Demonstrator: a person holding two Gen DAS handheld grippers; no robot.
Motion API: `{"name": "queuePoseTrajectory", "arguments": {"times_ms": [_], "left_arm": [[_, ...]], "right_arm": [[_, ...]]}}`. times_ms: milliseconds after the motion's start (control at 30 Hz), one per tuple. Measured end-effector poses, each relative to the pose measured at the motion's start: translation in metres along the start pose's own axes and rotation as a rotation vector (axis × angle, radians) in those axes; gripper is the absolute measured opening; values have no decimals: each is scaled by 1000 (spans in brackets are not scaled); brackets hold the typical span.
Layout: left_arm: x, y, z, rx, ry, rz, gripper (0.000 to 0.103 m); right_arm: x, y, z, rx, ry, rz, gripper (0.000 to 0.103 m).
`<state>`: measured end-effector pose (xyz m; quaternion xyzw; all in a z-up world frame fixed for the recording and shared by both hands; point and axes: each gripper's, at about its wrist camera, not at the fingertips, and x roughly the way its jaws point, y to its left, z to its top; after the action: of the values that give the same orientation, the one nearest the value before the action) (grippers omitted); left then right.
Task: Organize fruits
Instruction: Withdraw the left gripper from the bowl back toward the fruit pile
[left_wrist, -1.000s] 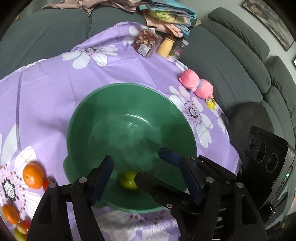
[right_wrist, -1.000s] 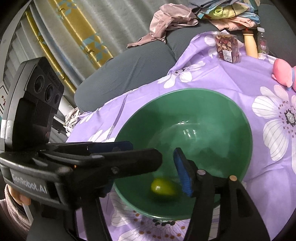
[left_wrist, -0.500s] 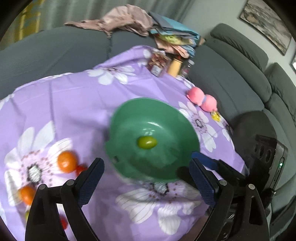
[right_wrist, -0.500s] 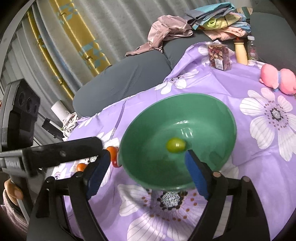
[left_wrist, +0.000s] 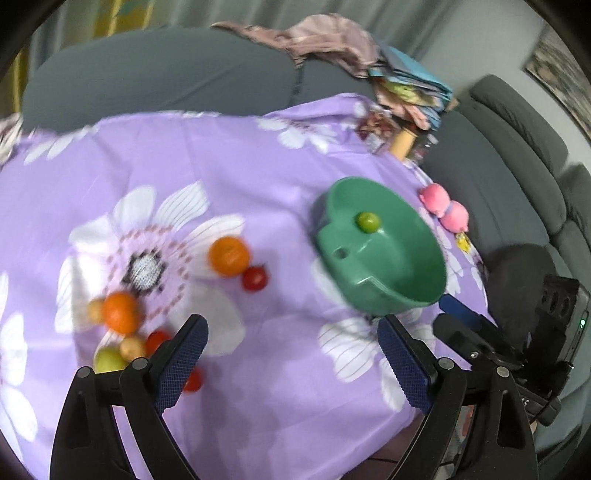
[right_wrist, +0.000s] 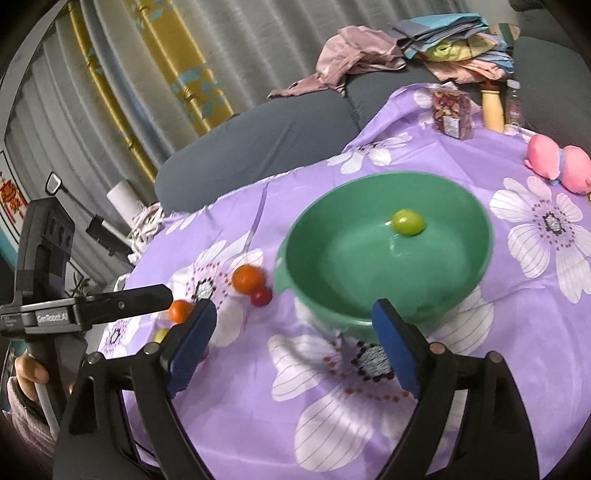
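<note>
Fruit is mostly still loose: one green fruit (right_wrist: 407, 222) lies alone in the green bowl (right_wrist: 476, 266); the rest sit on the purple cloth (left_wrist: 258, 369) to the bowl's left; an orange (left_wrist: 229, 256) touches a tomato (left_wrist: 255, 278), and further left a second orange (left_wrist: 120, 312) sits blurred in a cluster of small red, yellow and green pieces. By my reading one piece is sorted and all the others remain. Both grippers are empty: the left gripper (left_wrist: 291, 363) has spread fingers, just opened, with only cloth between them, and hangs near the cluster; the right gripper (right_wrist: 293, 350) is likewise spread, just opened, near the bowl's rim. A pink toy (right_wrist: 559, 168), a snack packet (right_wrist: 452, 114) and bottles stand beyond the bowl.
</note>
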<state>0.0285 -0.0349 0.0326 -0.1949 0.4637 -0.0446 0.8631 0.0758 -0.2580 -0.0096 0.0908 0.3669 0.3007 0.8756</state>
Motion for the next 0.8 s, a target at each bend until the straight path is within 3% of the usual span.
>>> {"name": "queuePoseTrajectory", "arguments": {"times_ms": [200, 400, 667, 800], "left_arm": [[-11, 30, -17, -73, 1, 20, 93], [-22, 56, -29, -134, -28, -108, 93], [-26, 77, -48, -134, 23, -28, 93], [-29, 79, -54, -108, 8, 0, 93]], "right_arm": [[7, 22, -9, -52, 47, 9, 87], [13, 38, -16, -94, 91, 28, 87], [24, 54, -25, -136, 139, 56, 87], [30, 63, -32, -159, 169, 78, 87]]}}
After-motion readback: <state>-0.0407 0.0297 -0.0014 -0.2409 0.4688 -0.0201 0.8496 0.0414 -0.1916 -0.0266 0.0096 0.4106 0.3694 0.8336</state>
